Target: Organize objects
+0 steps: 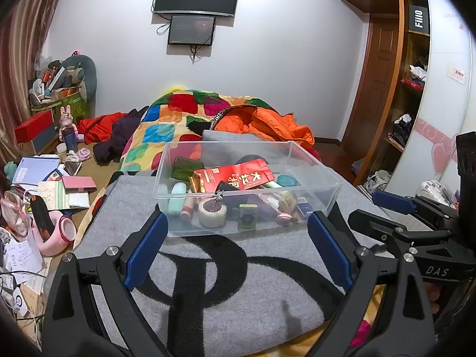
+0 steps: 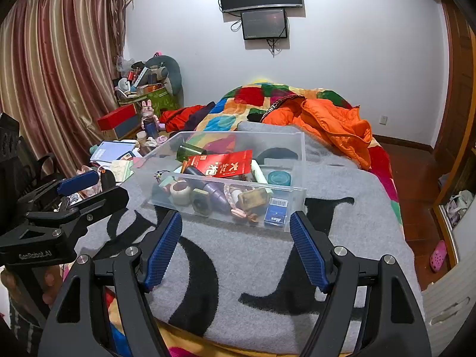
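You hold both grippers low over the grey blanket (image 1: 244,270), and both point forward and a little downward at the clear plastic bin (image 1: 247,184), which stands on this blanket on the bed.

Your left gripper (image 1: 238,247) is in front of the bin, near its front wall but not touching it. Its two blue pads stand wide apart, about as wide as the front of the bin, and nothing is between them except the blanket.

Your right gripper (image 2: 236,247) is also in front of the bin, on the side of the bin's right front corner. Its jaws are wide too, and they hold nothing. In the left wrist view you see the right gripper beside the bin at the right, and part of the hand under its handle. In the right wrist view the left gripper shows at the left of the bin, with fingers (image 2: 49,285) around its handle.

The bin is full of small things. A red packet (image 1: 238,175) with gold characters lies on top, near the middle. A roll of white tape (image 1: 211,211) lies at the front wall. A small blue box (image 2: 276,212) stands in the front right corner. A dark green cup (image 2: 190,151) lies toward the back left of the bin.

Behind the bin, an orange jacket (image 2: 333,125) lies on the colourful quilt (image 1: 166,125).
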A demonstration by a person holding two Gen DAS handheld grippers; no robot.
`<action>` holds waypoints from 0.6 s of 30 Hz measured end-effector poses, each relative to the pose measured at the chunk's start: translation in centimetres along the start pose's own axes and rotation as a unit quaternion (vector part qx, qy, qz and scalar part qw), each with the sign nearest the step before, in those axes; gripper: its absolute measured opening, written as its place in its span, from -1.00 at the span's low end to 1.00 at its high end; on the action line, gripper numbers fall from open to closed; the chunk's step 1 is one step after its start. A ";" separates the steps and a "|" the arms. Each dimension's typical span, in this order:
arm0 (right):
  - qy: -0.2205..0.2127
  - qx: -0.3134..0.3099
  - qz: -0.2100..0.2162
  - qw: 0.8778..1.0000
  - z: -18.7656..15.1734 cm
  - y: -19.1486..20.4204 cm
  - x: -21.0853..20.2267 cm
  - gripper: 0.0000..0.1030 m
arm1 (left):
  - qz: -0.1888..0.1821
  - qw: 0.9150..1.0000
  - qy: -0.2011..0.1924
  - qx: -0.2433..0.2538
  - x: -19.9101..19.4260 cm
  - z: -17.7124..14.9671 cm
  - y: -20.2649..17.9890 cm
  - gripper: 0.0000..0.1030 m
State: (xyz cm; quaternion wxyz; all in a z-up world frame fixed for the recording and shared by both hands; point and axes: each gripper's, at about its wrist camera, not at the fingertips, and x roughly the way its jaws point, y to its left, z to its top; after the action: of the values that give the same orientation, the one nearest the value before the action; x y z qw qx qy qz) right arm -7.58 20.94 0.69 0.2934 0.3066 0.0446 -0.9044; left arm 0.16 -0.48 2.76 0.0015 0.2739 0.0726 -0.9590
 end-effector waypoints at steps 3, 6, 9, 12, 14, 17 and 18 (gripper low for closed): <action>0.000 0.001 0.000 1.000 0.0 0.0 0.0 0.39 | -0.001 1.000 0.002 0.000 0.1 -0.1 0.0 0.86; 0.001 0.004 0.000 1.000 0.0 0.0 0.1 0.39 | -0.001 1.000 0.003 0.002 0.1 -0.2 -0.1 0.86; 0.002 0.006 0.002 1.000 0.0 -0.1 0.1 0.39 | -0.002 1.000 0.003 0.001 0.1 -0.2 -0.1 0.86; 0.002 0.006 0.002 1.000 0.0 -0.1 0.1 0.40 | -0.002 1.000 0.004 0.001 0.1 -0.3 -0.1 0.86; 0.002 0.006 0.003 1.000 0.0 -0.1 0.1 0.40 | -0.003 1.000 0.005 0.001 0.1 -0.3 -0.1 0.86; 0.002 0.007 0.003 1.000 -0.1 -0.1 0.1 0.40 | -0.003 1.000 0.005 0.000 0.1 -0.3 -0.1 0.86; 0.003 0.007 0.003 1.000 -0.1 -0.1 0.1 0.40 | -0.003 1.000 0.006 0.000 0.1 -0.3 -0.1 0.86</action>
State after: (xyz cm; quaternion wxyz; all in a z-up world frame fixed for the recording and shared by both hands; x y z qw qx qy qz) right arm -7.63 20.95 0.55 0.2937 0.3112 0.0382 -0.9030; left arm 0.21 -0.30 2.41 -0.0024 0.2790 0.0731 -0.9575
